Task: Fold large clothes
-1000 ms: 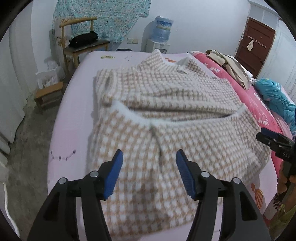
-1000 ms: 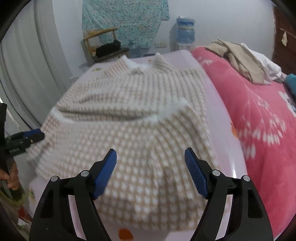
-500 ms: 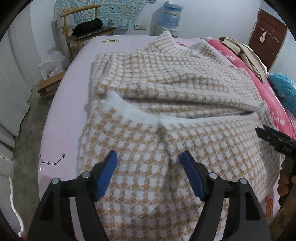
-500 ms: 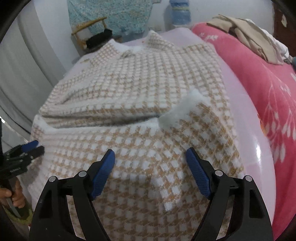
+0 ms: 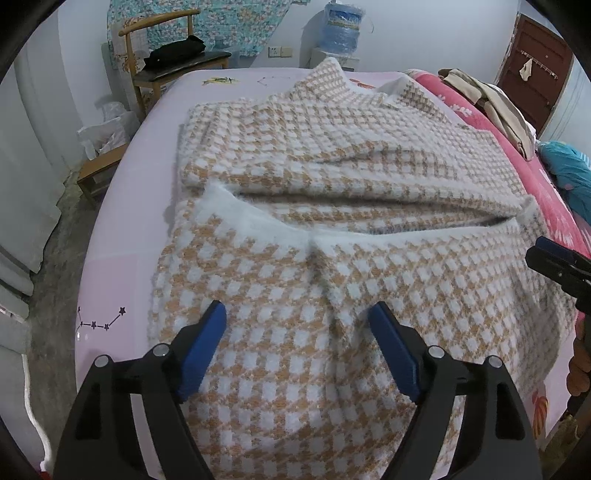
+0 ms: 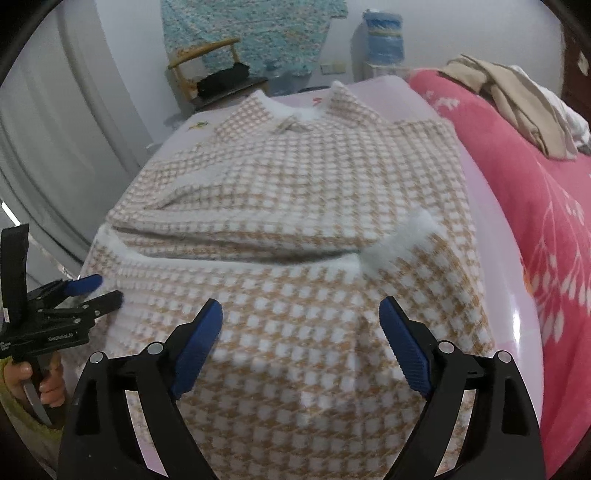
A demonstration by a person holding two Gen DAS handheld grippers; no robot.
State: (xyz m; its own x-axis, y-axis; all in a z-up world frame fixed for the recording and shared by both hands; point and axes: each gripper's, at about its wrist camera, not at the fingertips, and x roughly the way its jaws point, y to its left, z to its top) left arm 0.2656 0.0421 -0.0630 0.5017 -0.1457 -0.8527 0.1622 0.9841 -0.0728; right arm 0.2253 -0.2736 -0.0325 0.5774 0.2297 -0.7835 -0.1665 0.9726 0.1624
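A large tan-and-white checked fuzzy garment (image 5: pixel 332 192) lies on the pink bed, its near part folded up over the body, white hem edge across the middle. It also shows in the right wrist view (image 6: pixel 314 221). My left gripper (image 5: pixel 297 325) is open and empty just above the near folded part. My right gripper (image 6: pixel 301 321) is open and empty above the same part. The right gripper shows at the right edge of the left wrist view (image 5: pixel 554 262); the left gripper shows at the left of the right wrist view (image 6: pixel 74 295).
A pink sheet (image 5: pixel 125 236) covers the bed. A red floral blanket (image 6: pixel 546 206) with beige clothes (image 6: pixel 517 103) lies to the right. A wooden chair (image 5: pixel 166 55), a low stool (image 5: pixel 99 173) and a water bottle (image 5: pixel 343 26) stand beyond the bed.
Both grippers have moved forward and lower over the folded garment. Both stayed open and empty. The garment lies as before.
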